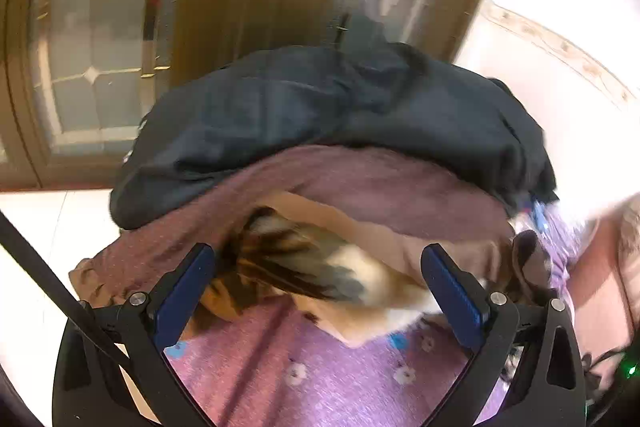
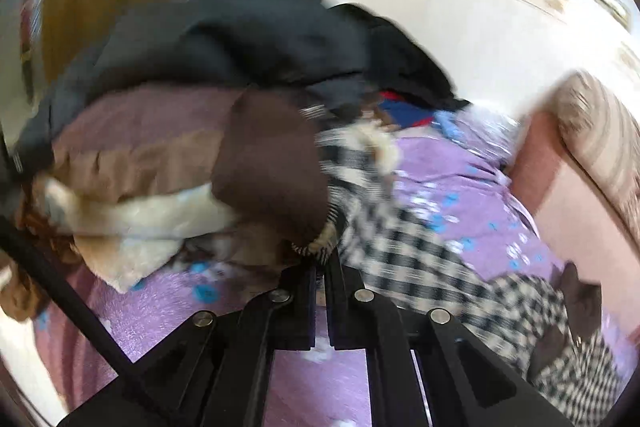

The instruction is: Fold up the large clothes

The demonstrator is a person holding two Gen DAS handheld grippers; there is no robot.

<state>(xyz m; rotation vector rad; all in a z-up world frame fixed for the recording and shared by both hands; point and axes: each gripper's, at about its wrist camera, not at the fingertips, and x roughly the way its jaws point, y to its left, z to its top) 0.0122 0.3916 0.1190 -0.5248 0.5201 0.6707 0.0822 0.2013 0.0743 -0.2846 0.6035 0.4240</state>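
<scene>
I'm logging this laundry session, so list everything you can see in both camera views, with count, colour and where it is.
Dark navy garment: one, top of the clothes pile.
Mauve-brown folded cloth: one, under the navy garment.
Tan cloth: one, below the mauve layer.
Cream and brown furry garment: one, bottom front of the pile.
Dark brown sleeve with striped cuff: one, at the right gripper's tips.
Black-and-white checked garment: one, spread right of the pile.
Purple floral bedsheet: one, under everything.
Wooden glass-panelled door: one, behind the pile.
Pink padded headboard: one, far right.
Left gripper: blue pads, open.
Right gripper: black, shut on the sleeve cuff.
</scene>
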